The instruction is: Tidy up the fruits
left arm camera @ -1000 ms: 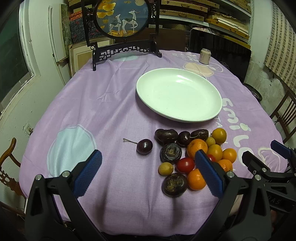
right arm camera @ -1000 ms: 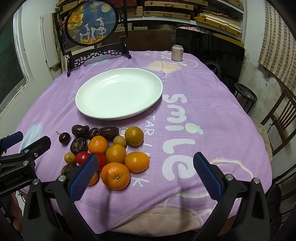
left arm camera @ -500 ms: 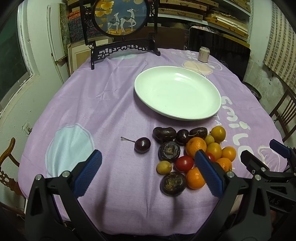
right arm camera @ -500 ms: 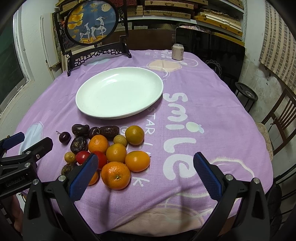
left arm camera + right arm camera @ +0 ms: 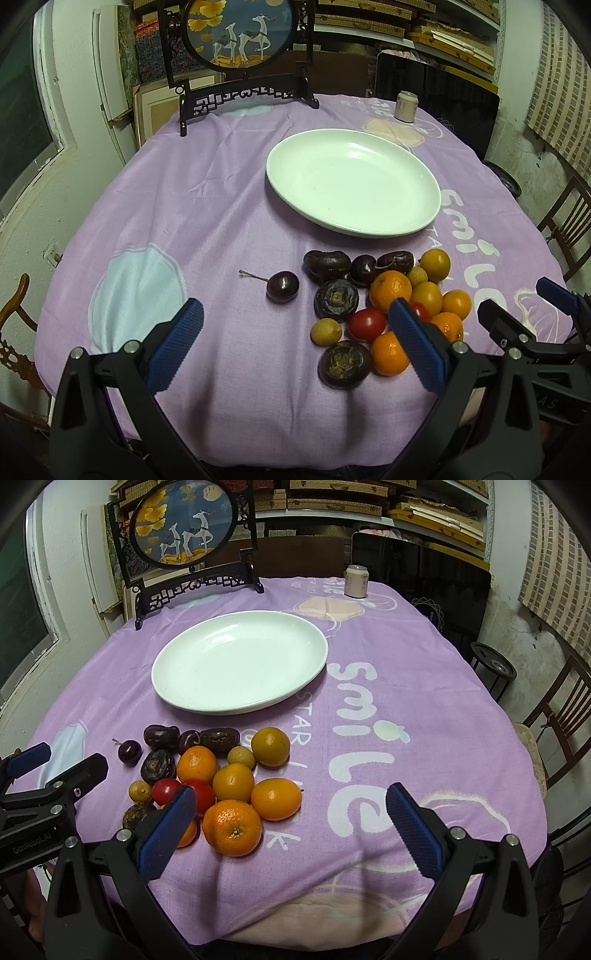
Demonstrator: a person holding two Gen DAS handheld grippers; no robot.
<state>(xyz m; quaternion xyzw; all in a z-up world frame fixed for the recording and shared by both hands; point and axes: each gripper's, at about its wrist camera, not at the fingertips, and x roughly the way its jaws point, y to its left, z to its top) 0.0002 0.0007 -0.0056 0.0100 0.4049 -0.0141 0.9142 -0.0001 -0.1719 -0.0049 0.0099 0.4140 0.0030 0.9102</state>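
On the bench [image 5: 155,206] in front of you, under a purple cloth printed with "smile", the fruit lies in one tight cluster at the near edge, and a white plate [image 5: 352,182] sits bare just beyond it. Your left tool [image 5: 295,343] hangs low over the near edge with its blue pads spread wide and nothing between them. Its right pad overlaps the cluster in view; whether it touches any fruit cannot be told. Your right tool [image 5: 291,825] is likewise spread wide and has hold of nothing; its left pad sits in front of the cluster's near side, while its right pad is over bare cloth.

Look at the cluster itself. A dark cherry [image 5: 282,286] with its stem pointing left lies slightly apart on the left. Beside it are two dark round water chestnuts [image 5: 336,298], one near the cherry and one closer to you. Brown dates [image 5: 327,260] line the side nearest the plate. Two red cherry tomatoes [image 5: 199,794] sit in the middle, with small pale yellow fruits [image 5: 325,331] beside them. Oranges [image 5: 232,827] and smaller orange fruits fill the right side, touching one another.

At the far edge stands a framed round deer picture [image 5: 184,520] on a black stand, and a drink can [image 5: 356,581] to its right.
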